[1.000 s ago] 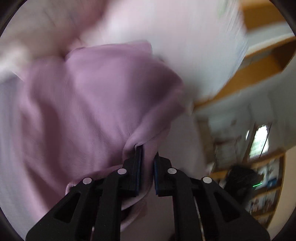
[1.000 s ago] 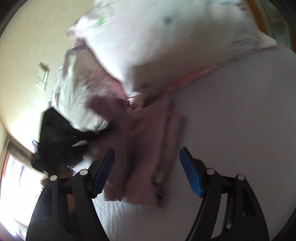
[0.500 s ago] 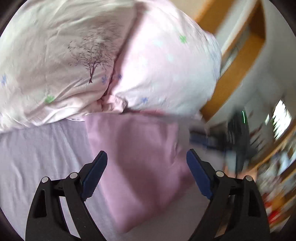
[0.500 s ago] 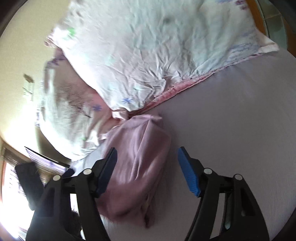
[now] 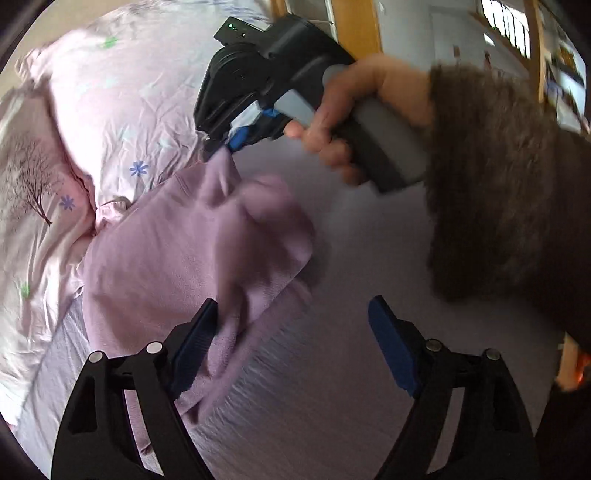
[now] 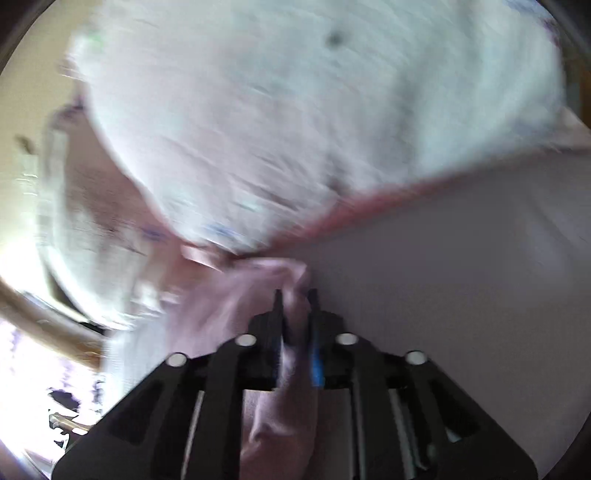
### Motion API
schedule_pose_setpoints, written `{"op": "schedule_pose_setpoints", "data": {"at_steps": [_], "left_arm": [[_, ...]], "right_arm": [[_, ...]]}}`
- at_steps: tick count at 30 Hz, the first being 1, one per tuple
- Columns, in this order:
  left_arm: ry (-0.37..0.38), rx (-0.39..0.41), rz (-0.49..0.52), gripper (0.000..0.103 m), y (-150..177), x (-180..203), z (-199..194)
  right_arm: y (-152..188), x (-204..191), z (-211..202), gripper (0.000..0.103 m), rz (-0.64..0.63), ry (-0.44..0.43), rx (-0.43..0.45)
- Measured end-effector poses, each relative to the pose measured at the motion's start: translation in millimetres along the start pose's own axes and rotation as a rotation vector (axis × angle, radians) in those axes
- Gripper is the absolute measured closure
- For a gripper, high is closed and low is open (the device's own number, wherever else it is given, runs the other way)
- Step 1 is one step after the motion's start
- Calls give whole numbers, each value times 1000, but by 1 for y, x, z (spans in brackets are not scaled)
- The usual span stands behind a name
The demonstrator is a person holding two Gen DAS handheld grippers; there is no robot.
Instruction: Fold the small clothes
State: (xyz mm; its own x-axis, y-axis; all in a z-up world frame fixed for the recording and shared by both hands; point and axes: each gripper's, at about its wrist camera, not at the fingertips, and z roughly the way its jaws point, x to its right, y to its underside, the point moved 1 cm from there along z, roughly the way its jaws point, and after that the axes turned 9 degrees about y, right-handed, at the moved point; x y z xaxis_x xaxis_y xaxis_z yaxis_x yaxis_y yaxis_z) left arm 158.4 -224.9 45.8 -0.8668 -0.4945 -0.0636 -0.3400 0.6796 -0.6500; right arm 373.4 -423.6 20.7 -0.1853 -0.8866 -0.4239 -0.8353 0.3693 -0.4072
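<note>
A small pink garment (image 5: pixel 177 251) lies bunched on the lilac bed sheet (image 5: pixel 351 258), against the pillows. My left gripper (image 5: pixel 291 332) is open and empty; its left finger (image 5: pixel 195 339) touches the garment's near edge. My right gripper (image 6: pixel 295 295) is shut on a fold of the pink garment (image 6: pixel 258 288) and shows in the left wrist view (image 5: pixel 229 144) pinching the garment's far corner, lifting it a little. The right wrist view is blurred by motion.
Two floral pink-and-white pillows (image 5: pixel 122 110) lie behind the garment, also in the right wrist view (image 6: pixel 314 110). The person's hand and brown fuzzy sleeve (image 5: pixel 498 177) cross the right side. Wooden furniture (image 5: pixel 365 26) stands beyond the bed.
My left gripper let go of the garment and opened. My right gripper, open before, moved onto the garment's far corner and shut on it.
</note>
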Motion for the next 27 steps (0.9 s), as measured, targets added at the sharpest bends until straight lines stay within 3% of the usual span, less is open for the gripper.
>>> {"op": "schedule_pose_setpoints", "data": {"at_steps": [2, 5, 7, 9, 11, 12, 15, 17, 19, 21, 22, 24, 27], "left_arm": [[59, 43, -49, 21, 6, -10, -23], [129, 129, -218, 18, 16, -48, -59], [139, 193, -410, 15, 26, -91, -75], [147, 248, -589, 15, 36, -129, -80], [194, 267, -676, 15, 42, -145, -75], [196, 253, -686, 15, 43, -146, -70], [150, 105, -698, 15, 49, -152, -35], [152, 14, -724, 17, 59, -154, -20], [160, 58, -729, 17, 63, -159, -33], [210, 142, -806, 15, 68, -177, -52], [198, 172, -845, 13, 70, -190, -58], [208, 193, -920, 12, 71, -209, -60], [217, 163, -981, 12, 63, -230, -41]], "right_arm": [[10, 3, -28, 47, 0, -57, 51], [45, -13, -65, 47, -79, -154, 73], [64, -29, -72, 48, -145, -189, 72], [83, -49, -69, 50, -223, -208, 62], [99, -68, -61, 54, -294, -173, 42], [109, -69, -53, 54, -313, -129, 7], [128, -55, -36, 58, -307, -5, -85], [136, -57, -38, 58, -333, 17, -75], [131, -52, -55, 57, -289, 8, -52], [111, -36, -72, 28, -168, -84, -10], [101, -27, -74, 11, -123, -113, 1], [80, -15, -58, 11, -47, -150, -37], [59, -5, -20, 19, 41, -196, -125]]}}
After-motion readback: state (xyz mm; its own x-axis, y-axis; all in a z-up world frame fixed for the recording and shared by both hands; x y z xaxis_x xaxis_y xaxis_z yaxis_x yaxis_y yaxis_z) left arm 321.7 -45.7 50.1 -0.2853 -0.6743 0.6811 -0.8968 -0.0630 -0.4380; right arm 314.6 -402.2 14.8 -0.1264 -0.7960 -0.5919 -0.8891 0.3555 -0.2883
